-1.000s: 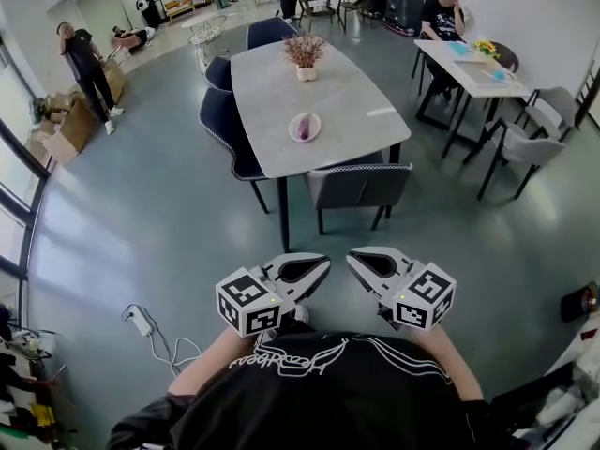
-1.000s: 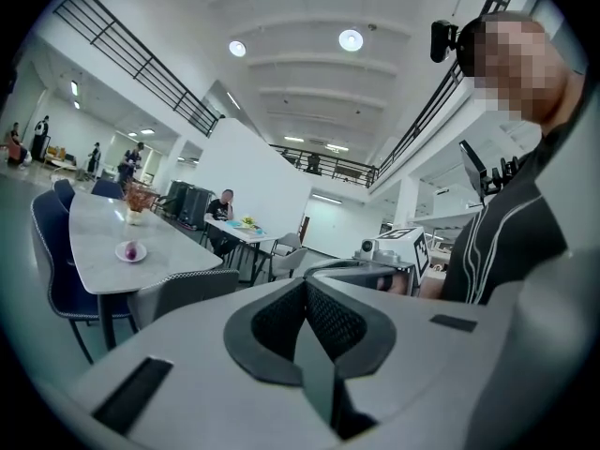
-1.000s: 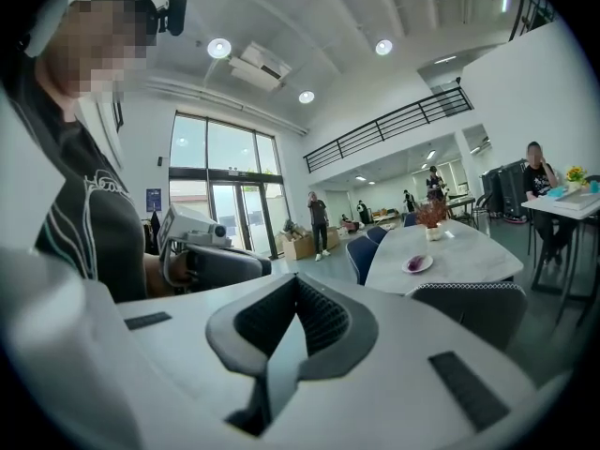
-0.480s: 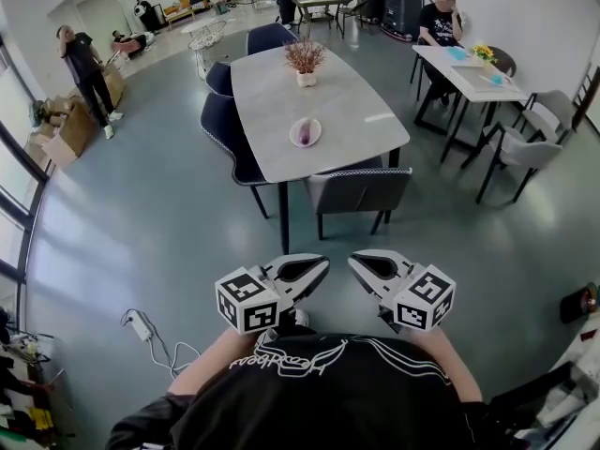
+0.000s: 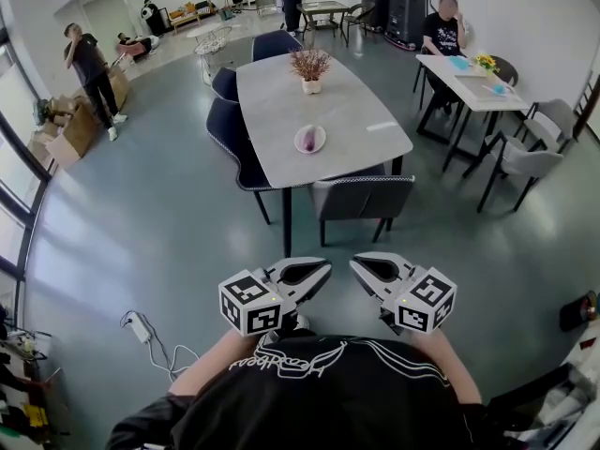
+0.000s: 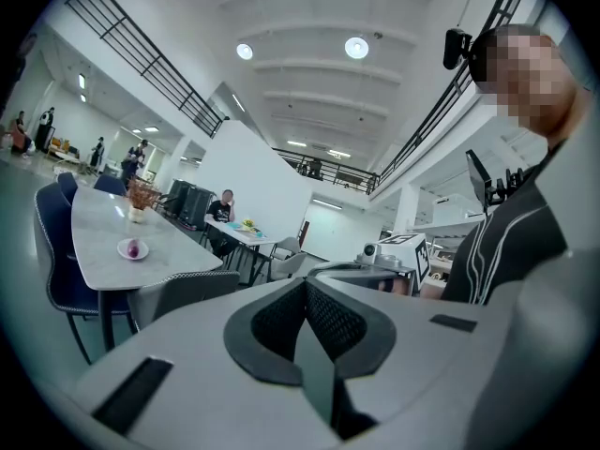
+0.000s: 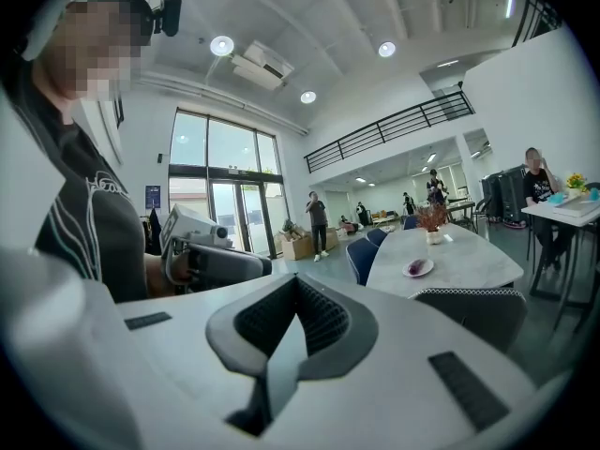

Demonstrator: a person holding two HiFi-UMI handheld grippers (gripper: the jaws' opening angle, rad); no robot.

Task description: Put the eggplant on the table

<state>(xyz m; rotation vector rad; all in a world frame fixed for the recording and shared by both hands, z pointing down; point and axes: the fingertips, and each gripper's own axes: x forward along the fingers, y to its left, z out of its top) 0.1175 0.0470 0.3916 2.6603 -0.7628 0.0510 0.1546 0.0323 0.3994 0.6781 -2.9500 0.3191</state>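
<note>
Head view | left gripper, right gripper closed, empty | eggplant on plate

Table and plate now slightly lower, further right in head view.

Grey floor, white walls, navy chairs, tall windows.

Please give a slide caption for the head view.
Left claw and right claw, both shut, away from the table; eggplant on plate.
</note>
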